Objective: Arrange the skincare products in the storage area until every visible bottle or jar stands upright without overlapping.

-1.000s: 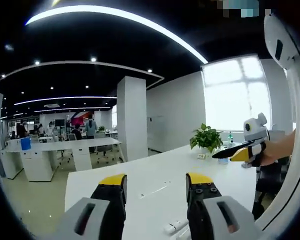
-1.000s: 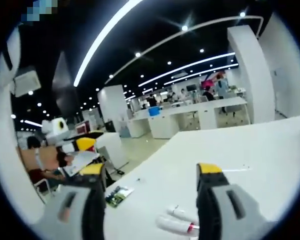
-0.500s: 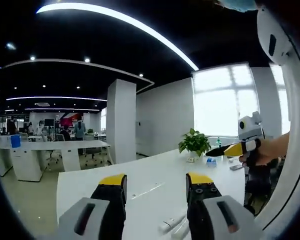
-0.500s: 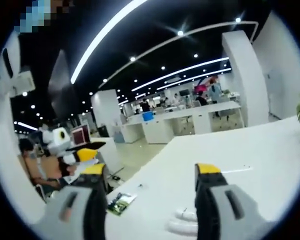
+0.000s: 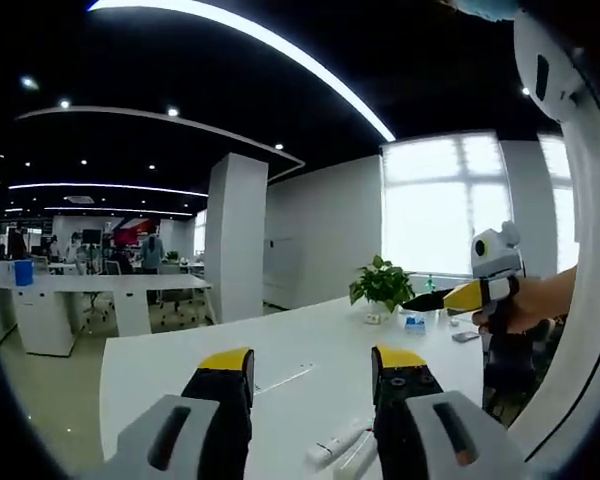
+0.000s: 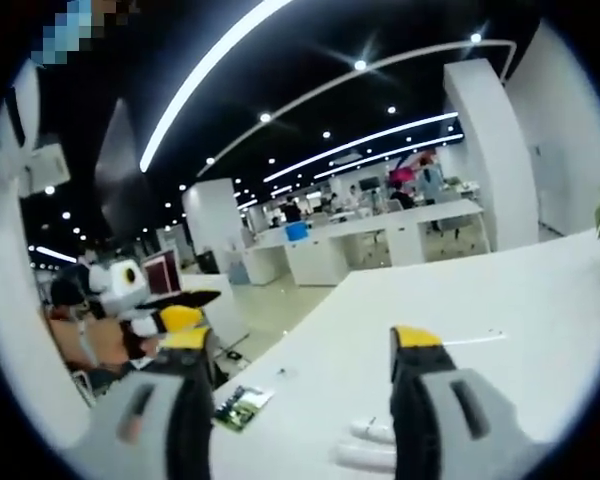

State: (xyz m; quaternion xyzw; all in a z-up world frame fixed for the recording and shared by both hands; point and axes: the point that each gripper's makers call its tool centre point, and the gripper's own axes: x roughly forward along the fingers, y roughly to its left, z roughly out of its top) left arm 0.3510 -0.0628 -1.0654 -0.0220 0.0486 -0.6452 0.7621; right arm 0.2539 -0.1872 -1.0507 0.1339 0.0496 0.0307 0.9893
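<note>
Lying between the left claw's [image 5: 310,375] wide-open, empty jaws: white tubes [image 5: 332,443] (right claw [image 6: 305,352] likewise).

This is a large open-plan office. A long white worktop [image 5: 310,350] runs out ahead, and beyond its far end stands a square white pillar [image 5: 232,235]. Past the pillar, rows of white desks [image 5: 90,300] with office chairs and monitors fill the floor, and people stand among them. The black ceiling above the worktop carries curved light strips [image 5: 250,40] and small spotlights. A potted plant [image 5: 380,285] sits at the worktop's far side, under a big bright window [image 5: 435,205].
</note>
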